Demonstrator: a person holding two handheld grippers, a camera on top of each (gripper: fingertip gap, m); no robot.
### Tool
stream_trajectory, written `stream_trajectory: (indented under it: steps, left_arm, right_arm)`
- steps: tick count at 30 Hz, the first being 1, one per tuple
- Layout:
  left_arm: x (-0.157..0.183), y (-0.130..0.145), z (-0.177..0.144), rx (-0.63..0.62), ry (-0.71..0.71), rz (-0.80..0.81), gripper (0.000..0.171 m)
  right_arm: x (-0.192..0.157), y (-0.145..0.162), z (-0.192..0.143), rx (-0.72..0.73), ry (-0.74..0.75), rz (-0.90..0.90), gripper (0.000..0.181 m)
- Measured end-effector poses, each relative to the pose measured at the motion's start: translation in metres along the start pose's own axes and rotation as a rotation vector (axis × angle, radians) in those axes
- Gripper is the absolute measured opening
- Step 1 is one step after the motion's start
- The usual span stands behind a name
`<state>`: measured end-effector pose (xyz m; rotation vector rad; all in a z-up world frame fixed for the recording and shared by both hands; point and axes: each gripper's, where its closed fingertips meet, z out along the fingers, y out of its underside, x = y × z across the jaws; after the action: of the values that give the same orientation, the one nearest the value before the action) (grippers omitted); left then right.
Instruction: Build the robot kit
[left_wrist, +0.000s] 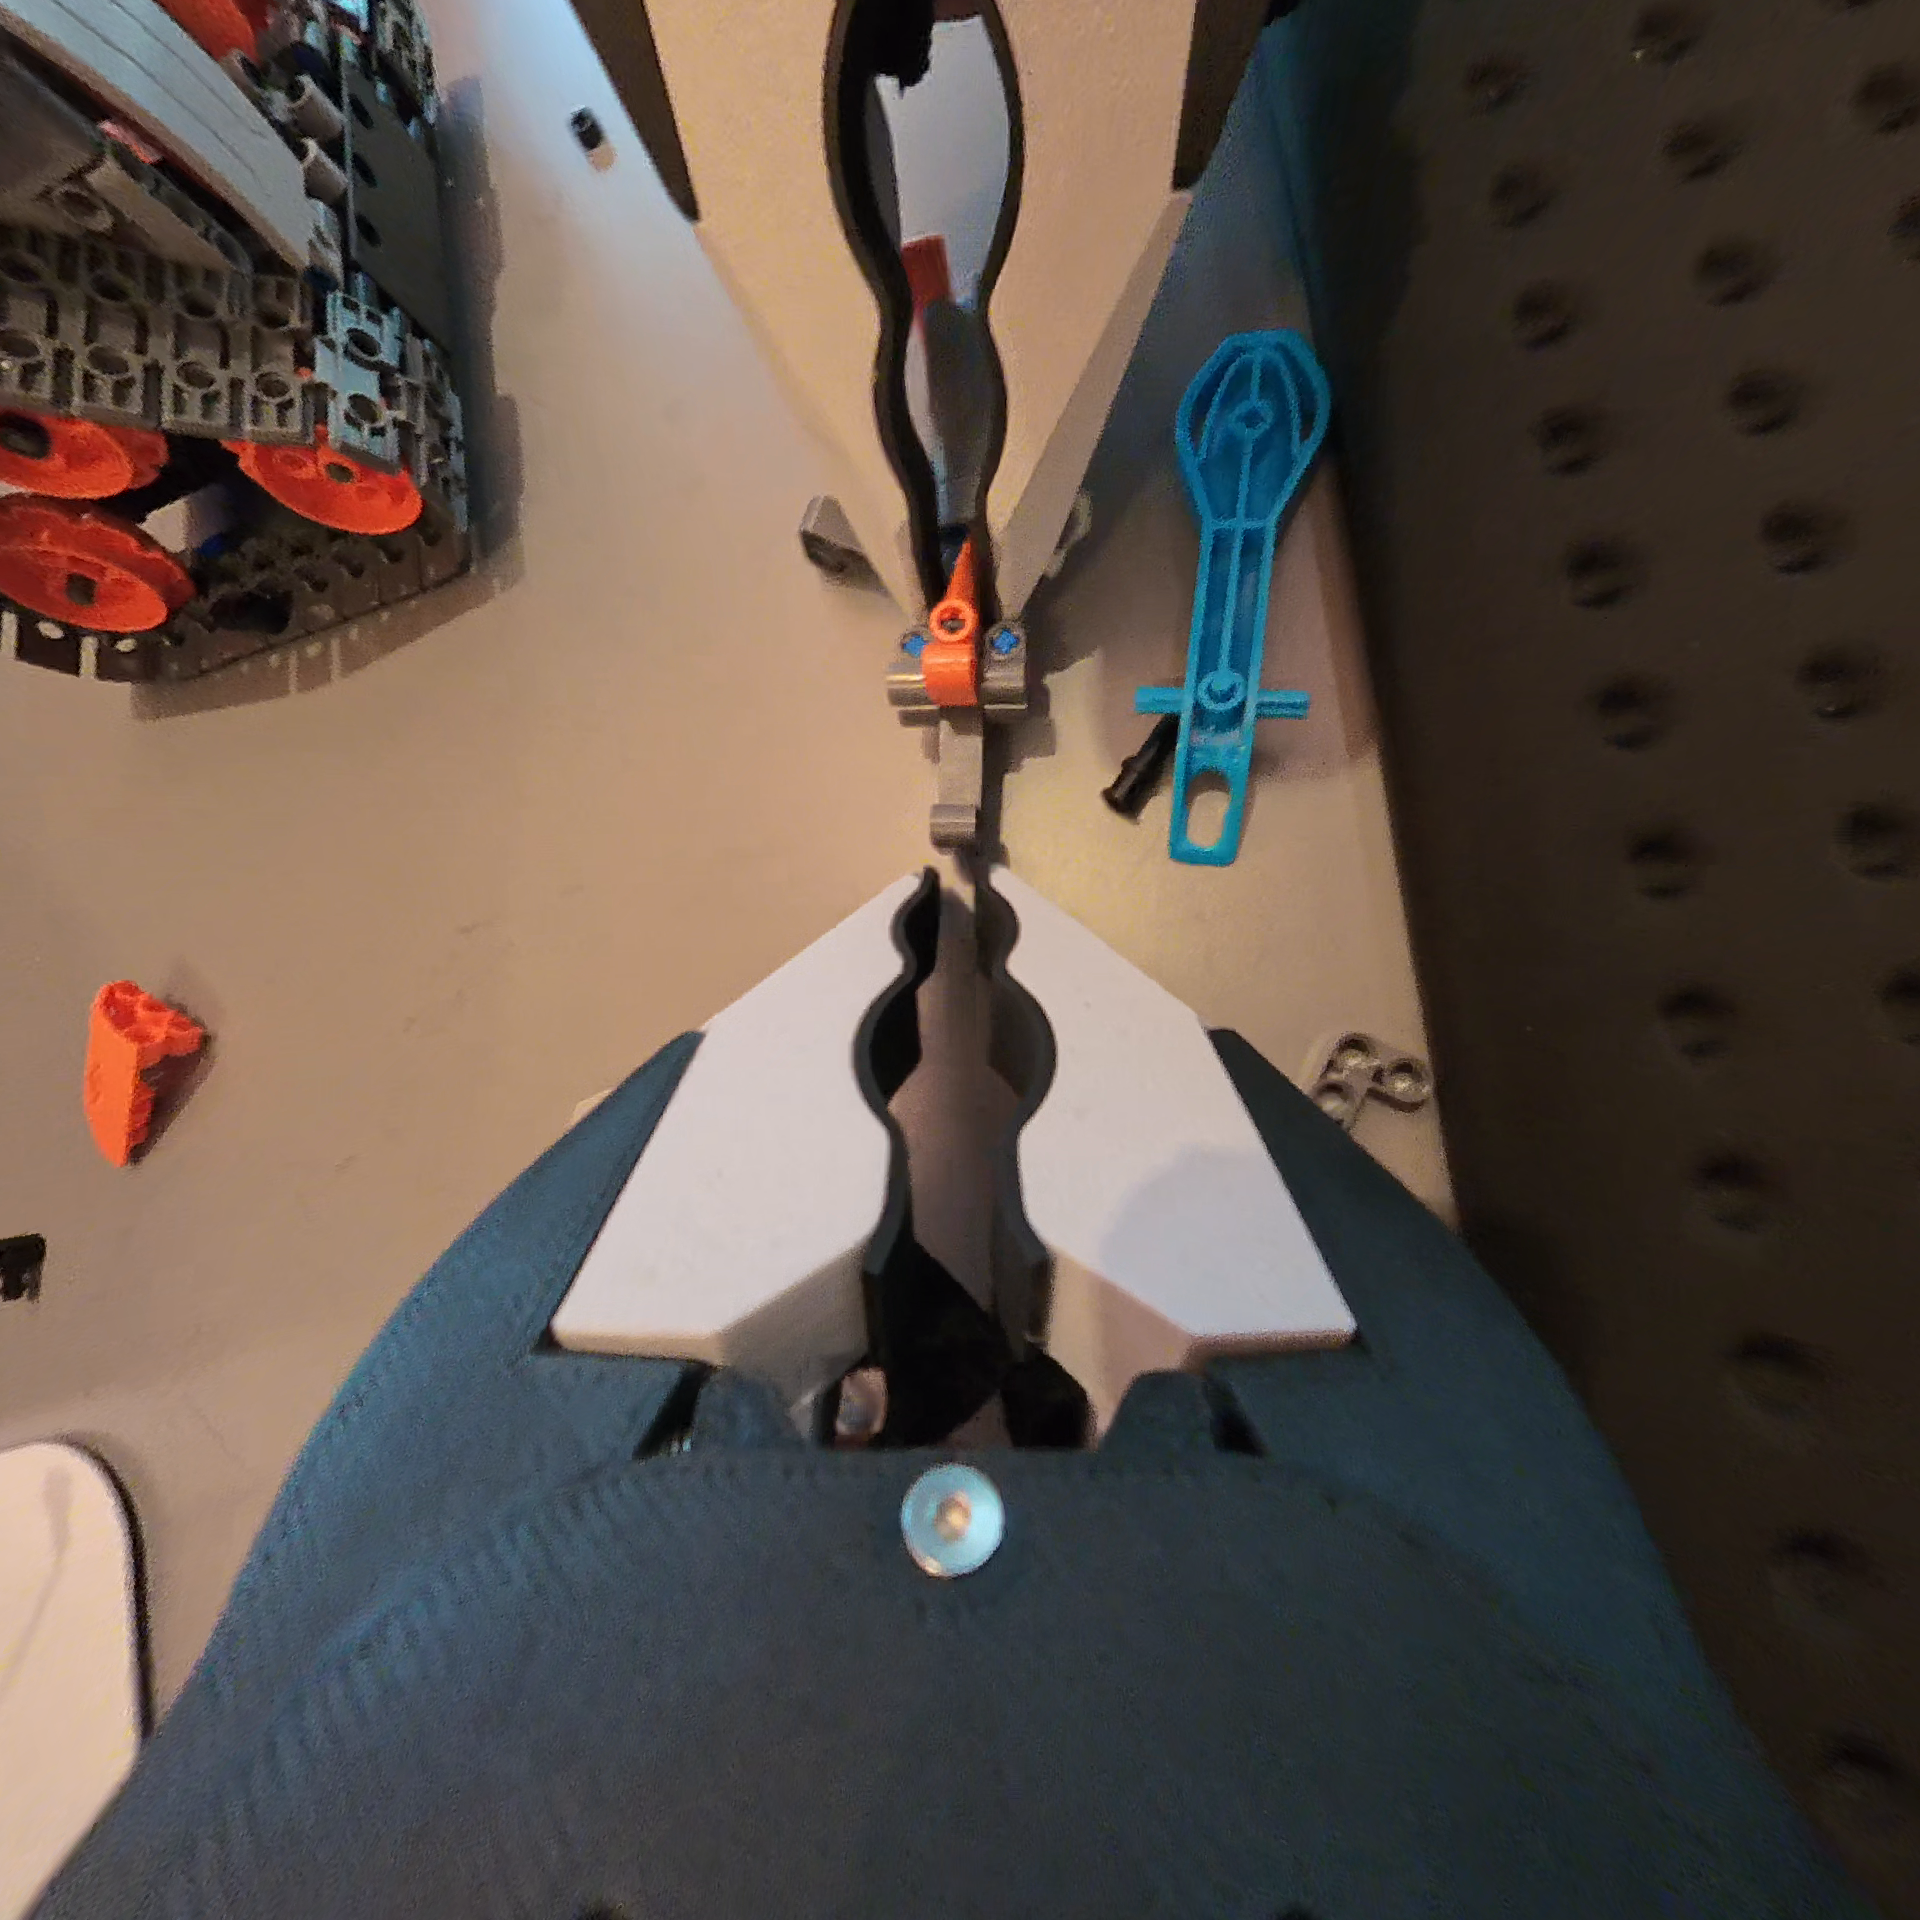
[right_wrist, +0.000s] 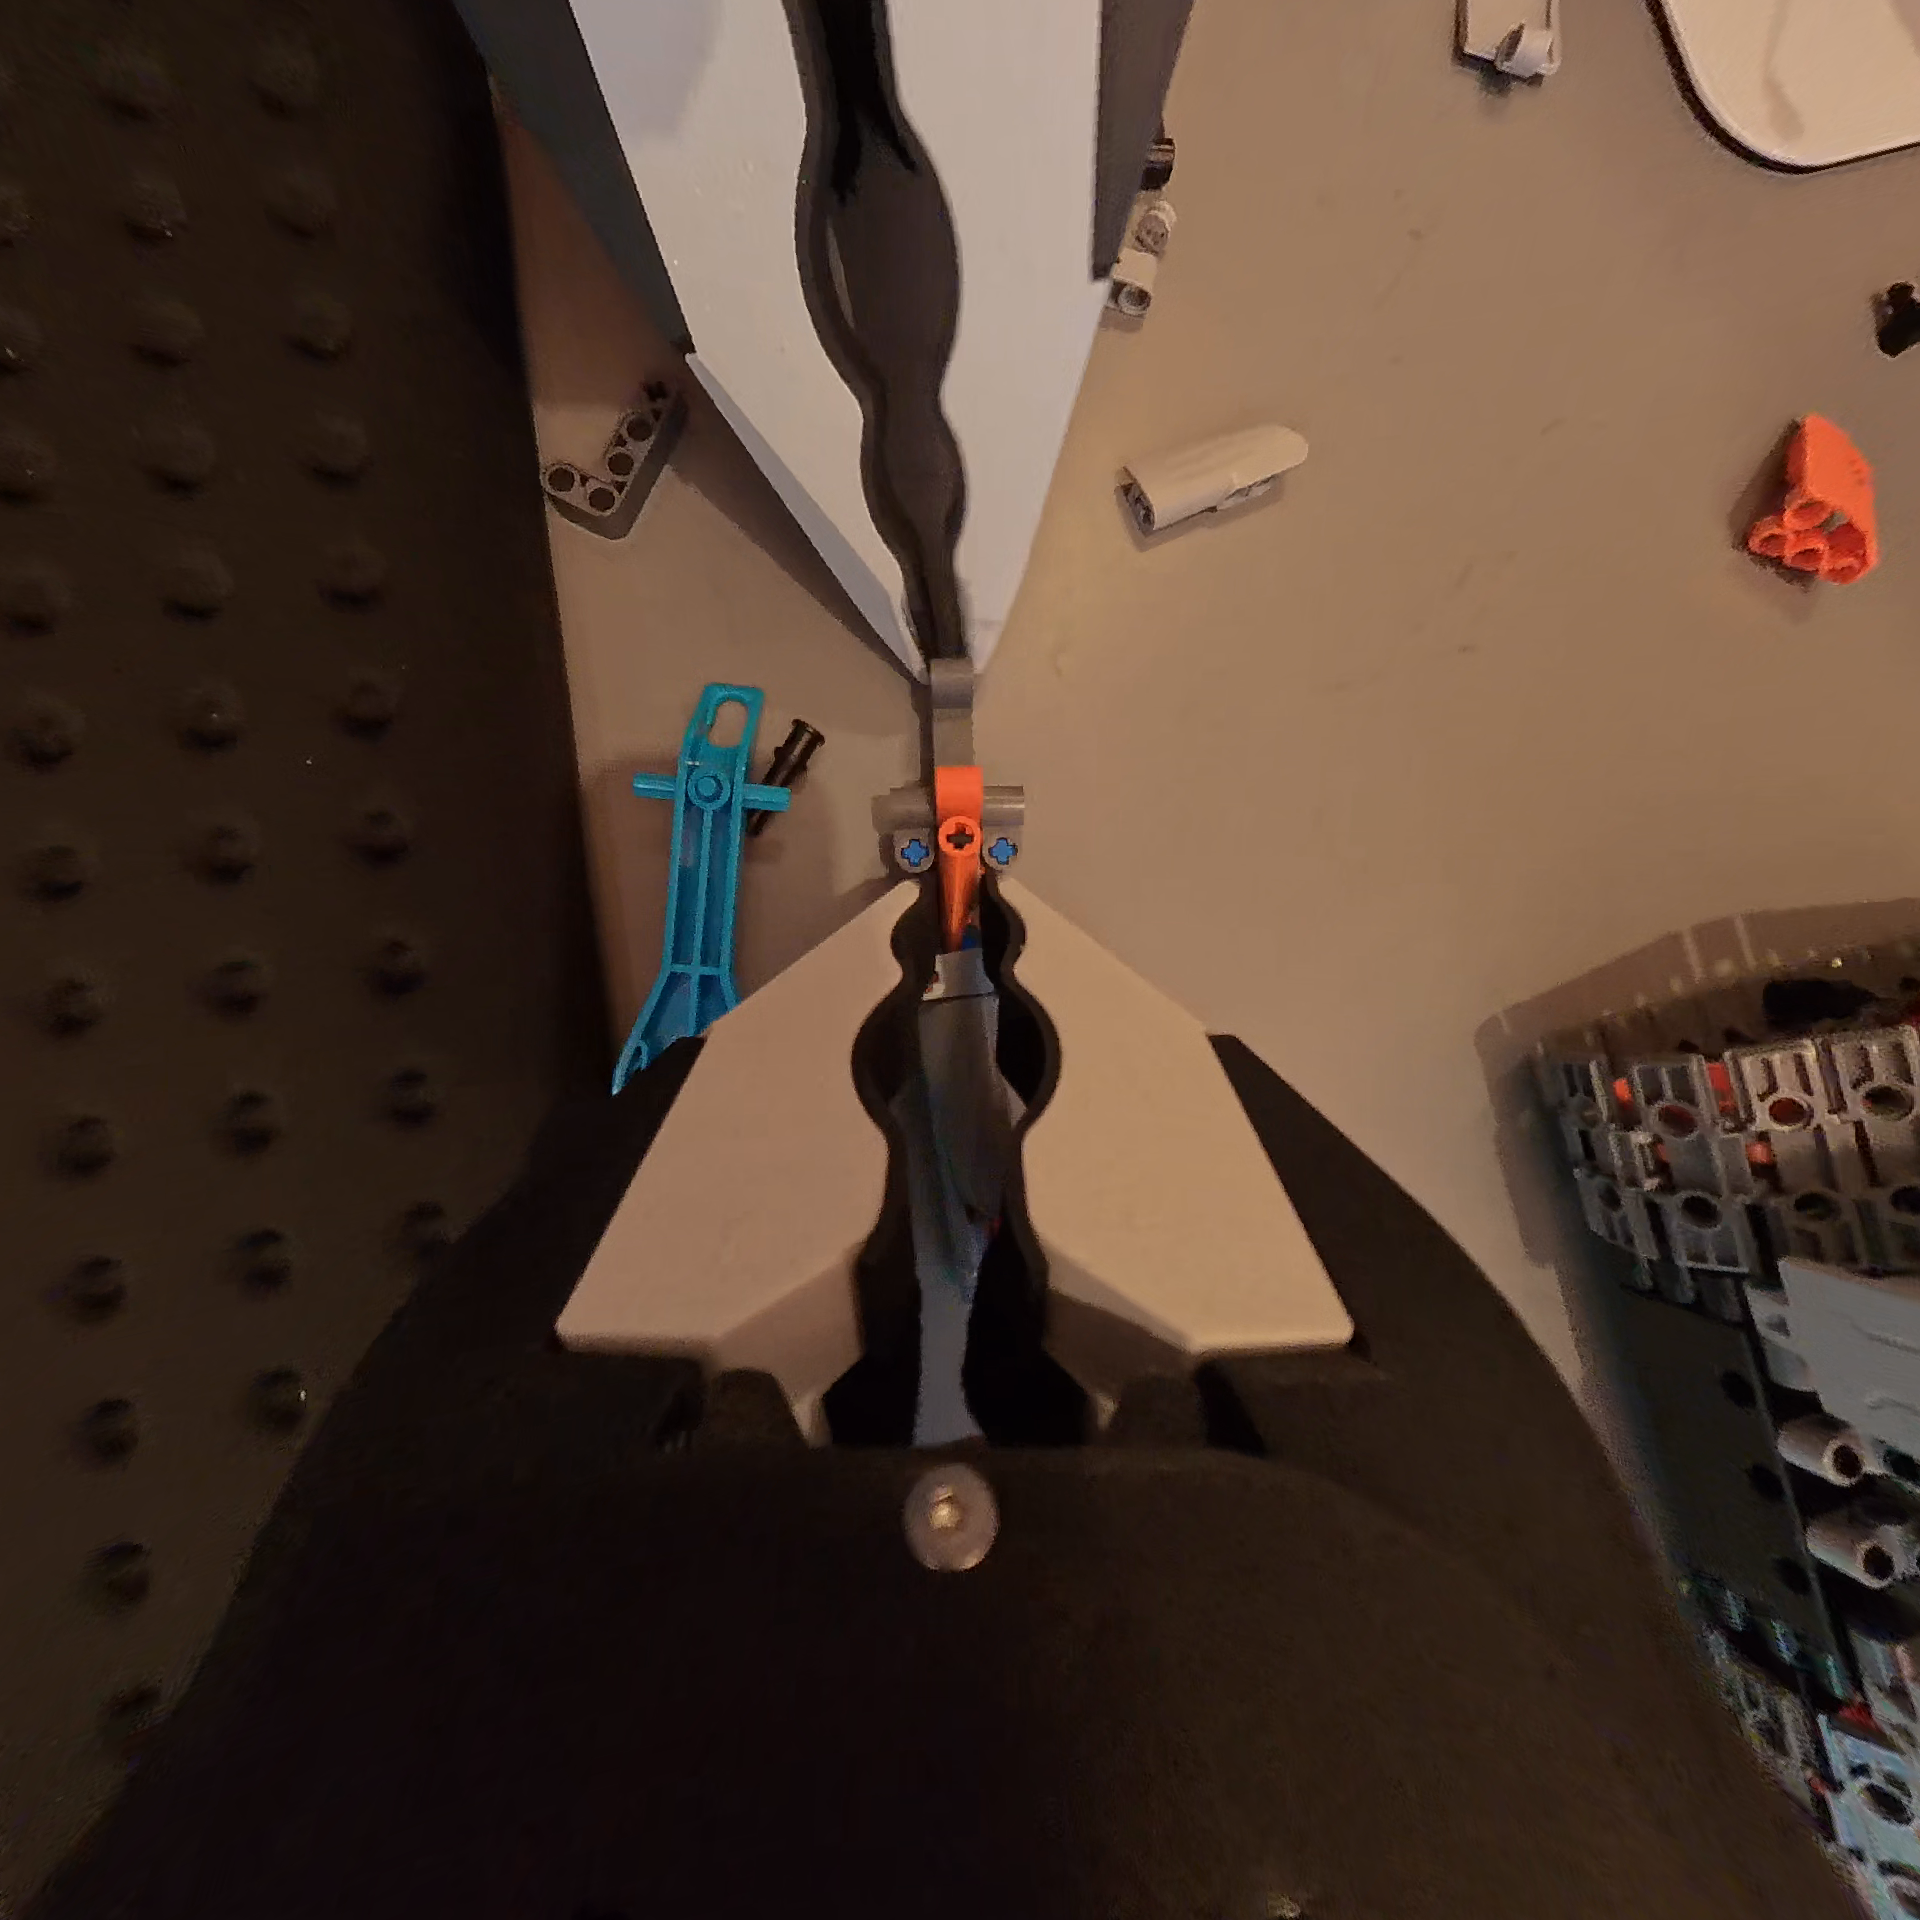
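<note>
So the desk (left_wrist: 623, 831) is pale grey, with a dark studded mat (left_wrist: 1714, 727) along one edge. Biggest thing on it is a tracked model (left_wrist: 239, 416), grey bricks with orange wheels, sitting well off to the side of both grippers.

The two grippers face each other tip to tip over the desk. The left gripper (left_wrist: 961, 883) has its jaws nearly closed, pinching the thin grey beam end of a small assembly (left_wrist: 956, 675). The right gripper (right_wrist: 951, 894) is also narrow, clamped on the other end of the same assembly, where the orange piece and a grey shaft run back between its fingers. So the assembly hangs right between the two sets of tips, held from both sides: grey crosspiece, blue pins, orange connector in the middle.

Just beside it lies a blue tool (left_wrist: 1236, 582), close to the mat, with a black pin (left_wrist: 1138, 774) touching or nearly touching it. Farther out: an orange wedge (left_wrist: 135, 1070), a grey bent beam (right_wrist: 613, 457) and a light grey panel (right_wrist: 1210, 478).
</note>
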<state>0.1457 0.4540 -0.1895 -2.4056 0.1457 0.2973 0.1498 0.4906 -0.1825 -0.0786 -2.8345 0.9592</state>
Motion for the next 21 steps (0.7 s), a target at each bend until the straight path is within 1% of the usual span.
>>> stream_trajectory:
  steps: [3, 4, 7, 8, 9, 12, 13, 17, 20, 21]
  left_arm:
    - [-0.006, 0.000, -0.003, 0.006, -0.030, -0.014, 0.023]
    - [-0.006, 0.001, -0.003, 0.003, -0.031, -0.014, 0.026]
    - [0.000, 0.000, -0.002, 0.006, -0.008, -0.002, 0.016]
    - [0.001, 0.001, -0.002, 0.001, -0.002, 0.004, 0.009]
    - [0.001, 0.002, -0.002, -0.001, -0.002, 0.003, 0.007]
    - [-0.005, 0.006, -0.004, -0.014, -0.011, -0.045, 0.006]
    - [-0.008, 0.008, -0.005, -0.018, -0.024, -0.063, 0.006]
    - [-0.016, 0.019, -0.010, -0.050, -0.081, -0.132, 0.006]
    - [-0.017, 0.025, -0.015, -0.061, -0.100, -0.169, 0.007]
    - [-0.016, 0.025, -0.017, -0.062, -0.094, -0.178, 0.011]
  right_arm:
    - [-0.001, -0.003, 0.002, 0.000, -0.033, -0.018, 0.005]
    - [-0.002, -0.004, 0.003, 0.000, -0.044, -0.029, 0.005]
    - [-0.001, -0.010, 0.008, 0.001, -0.069, -0.040, 0.005]
    - [-0.001, -0.012, 0.009, 0.004, -0.086, -0.042, 0.005]
    - [0.000, -0.014, 0.011, 0.005, -0.095, -0.038, 0.005]
    - [0.005, -0.018, 0.012, 0.017, -0.099, -0.019, 0.007]
    - [0.009, -0.019, 0.012, 0.020, -0.080, -0.017, 0.011]
    - [0.015, -0.026, -0.005, 0.064, -0.030, -0.002, 0.020]
    - [0.005, -0.024, -0.019, 0.066, -0.031, -0.017, 0.020]
    - [0.000, -0.023, -0.022, 0.060, -0.037, -0.022, 0.020]
